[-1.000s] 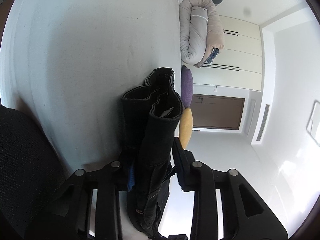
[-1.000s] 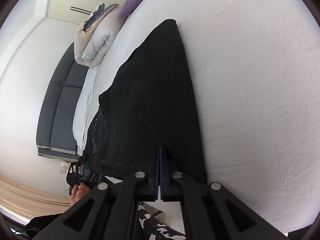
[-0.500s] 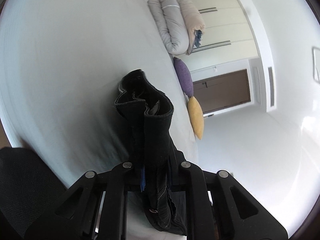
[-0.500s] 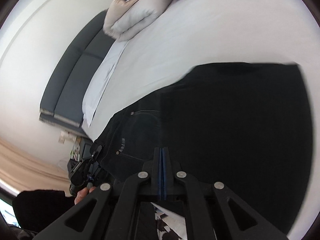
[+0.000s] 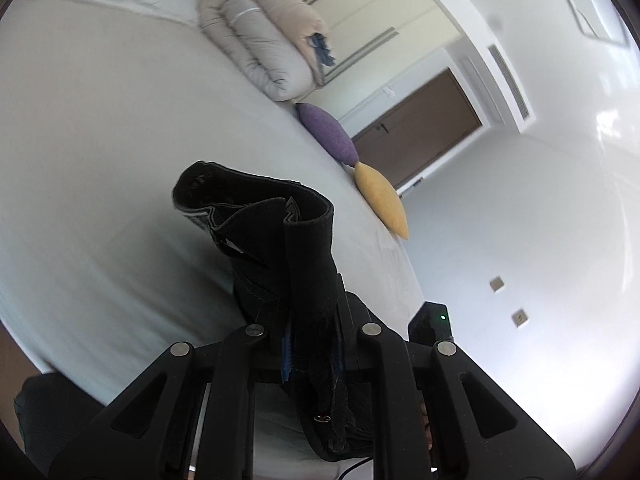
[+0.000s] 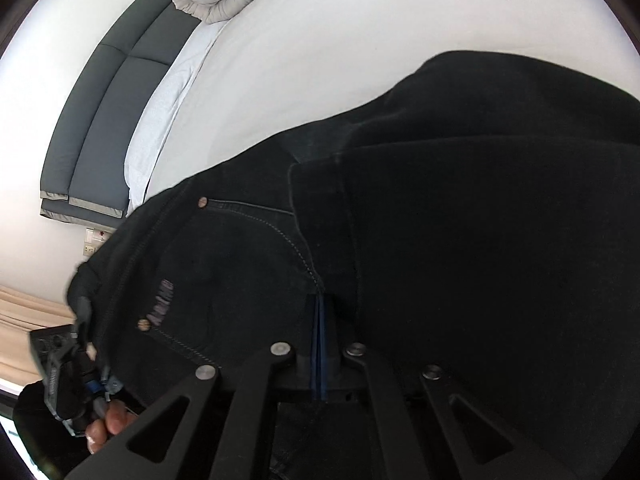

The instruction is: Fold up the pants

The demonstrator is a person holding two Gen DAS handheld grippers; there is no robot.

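Black pants [image 6: 460,216] hang over the white bed [image 6: 320,60], held up by both grippers. In the left wrist view my left gripper [image 5: 312,354] is shut on the bunched waistband of the pants [image 5: 280,248], which stands up in front of the camera. In the right wrist view my right gripper [image 6: 320,344] is shut on the edge of the pants near the back pocket; the leg part is folded over at the right. My left gripper [image 6: 76,380] and the hand holding it show at the lower left of that view.
A rolled beige duvet [image 5: 264,44] lies at the head of the bed, with a purple cushion [image 5: 328,132] and a yellow cushion [image 5: 380,200] along the far edge. A grey headboard [image 6: 104,108], brown door [image 5: 416,132] and white walls surround the bed.
Both grippers have swung round with the pants. The pants went from lying stretched along the bed to hanging close before the right camera, the leg part folded toward the waist.
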